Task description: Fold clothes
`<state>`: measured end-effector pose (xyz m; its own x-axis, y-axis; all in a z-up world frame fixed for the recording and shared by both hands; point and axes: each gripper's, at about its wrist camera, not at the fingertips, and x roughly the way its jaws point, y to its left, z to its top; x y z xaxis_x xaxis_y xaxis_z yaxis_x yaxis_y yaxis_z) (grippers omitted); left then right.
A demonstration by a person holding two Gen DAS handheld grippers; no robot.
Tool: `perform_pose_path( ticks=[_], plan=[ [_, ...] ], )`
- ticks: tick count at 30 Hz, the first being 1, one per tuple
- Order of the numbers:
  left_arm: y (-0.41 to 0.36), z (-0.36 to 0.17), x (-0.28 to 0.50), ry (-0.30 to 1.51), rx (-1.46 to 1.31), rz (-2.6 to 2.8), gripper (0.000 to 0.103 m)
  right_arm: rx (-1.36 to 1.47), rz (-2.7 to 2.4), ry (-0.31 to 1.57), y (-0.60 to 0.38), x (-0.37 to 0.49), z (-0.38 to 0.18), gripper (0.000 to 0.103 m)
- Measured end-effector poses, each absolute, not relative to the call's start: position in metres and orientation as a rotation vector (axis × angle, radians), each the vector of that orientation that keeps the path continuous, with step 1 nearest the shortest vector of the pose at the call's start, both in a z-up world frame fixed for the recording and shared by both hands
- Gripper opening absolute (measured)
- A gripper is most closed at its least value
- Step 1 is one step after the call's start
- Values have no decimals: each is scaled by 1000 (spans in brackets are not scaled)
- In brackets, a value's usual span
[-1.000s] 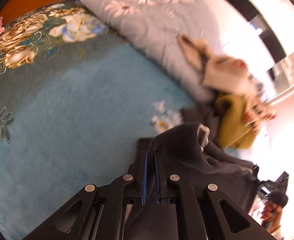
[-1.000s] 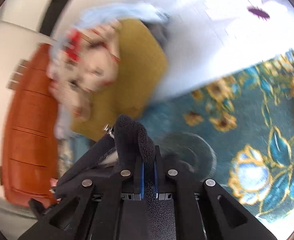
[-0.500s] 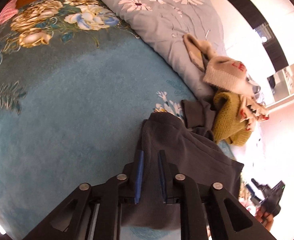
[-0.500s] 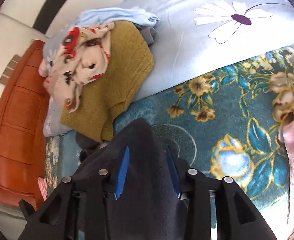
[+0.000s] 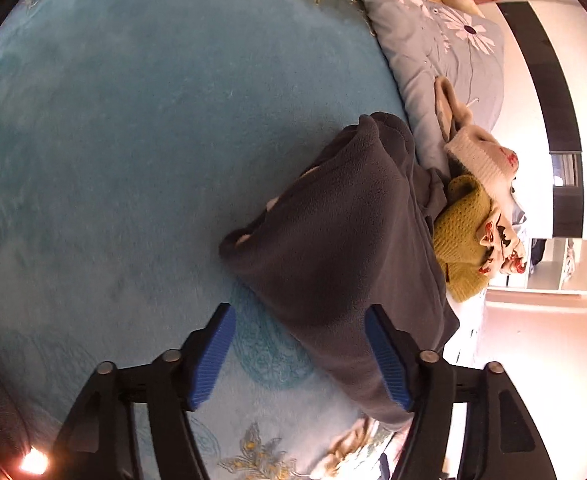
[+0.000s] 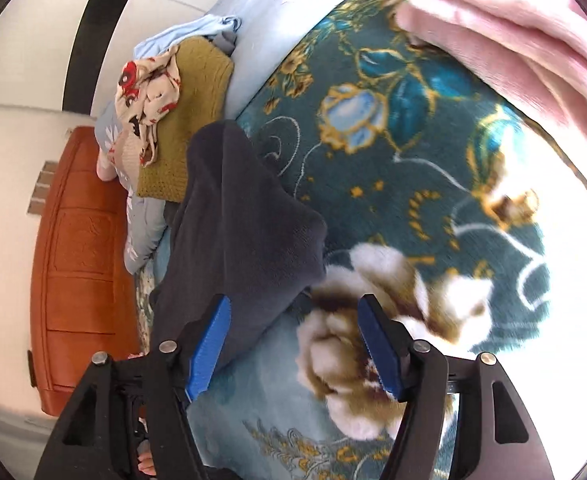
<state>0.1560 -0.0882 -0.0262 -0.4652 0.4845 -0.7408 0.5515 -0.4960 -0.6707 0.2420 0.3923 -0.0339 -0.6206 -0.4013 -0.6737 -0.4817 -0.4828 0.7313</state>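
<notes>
Blue pads of our left gripper (image 5: 299, 354) are spreading apart, gripping nothing, with the near edge of the dark grey fleece garment (image 5: 345, 248) lying on the teal blanket (image 5: 113, 120) between them. Our right gripper (image 6: 293, 344) is widening too, the fleece (image 6: 233, 232) just touching its left pad. Beyond it we see a mustard knit (image 6: 189, 120) and floral cloth (image 6: 145, 92) against the grey quilt (image 5: 425, 52).

I'm working in a bedroom: a bed under a floral blanket (image 5: 133, 120), a quilt (image 5: 445, 52), a wooden headboard (image 6: 81, 248) (clothes (image 6: 189, 120) heaped nearby).
</notes>
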Motion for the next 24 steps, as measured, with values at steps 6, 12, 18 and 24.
perform_pose_path(
  ticks=[6,12,18,24],
  plan=[
    [-59,-28,136,1460,1645,-2110,87,-1312,2315,1637,384,235,-34,68],
    [-52,-62,126,1434,1613,-2105,87,-1366,2229,1708,371,216,-64,68],
    [-54,-67,109,1485,1524,-2184,87,-1281,2241,1808,369,190,-87,68],
    [-54,-67,95,1479,1497,-2204,88,-1220,2241,1863,366,165,-100,74]
  ],
)
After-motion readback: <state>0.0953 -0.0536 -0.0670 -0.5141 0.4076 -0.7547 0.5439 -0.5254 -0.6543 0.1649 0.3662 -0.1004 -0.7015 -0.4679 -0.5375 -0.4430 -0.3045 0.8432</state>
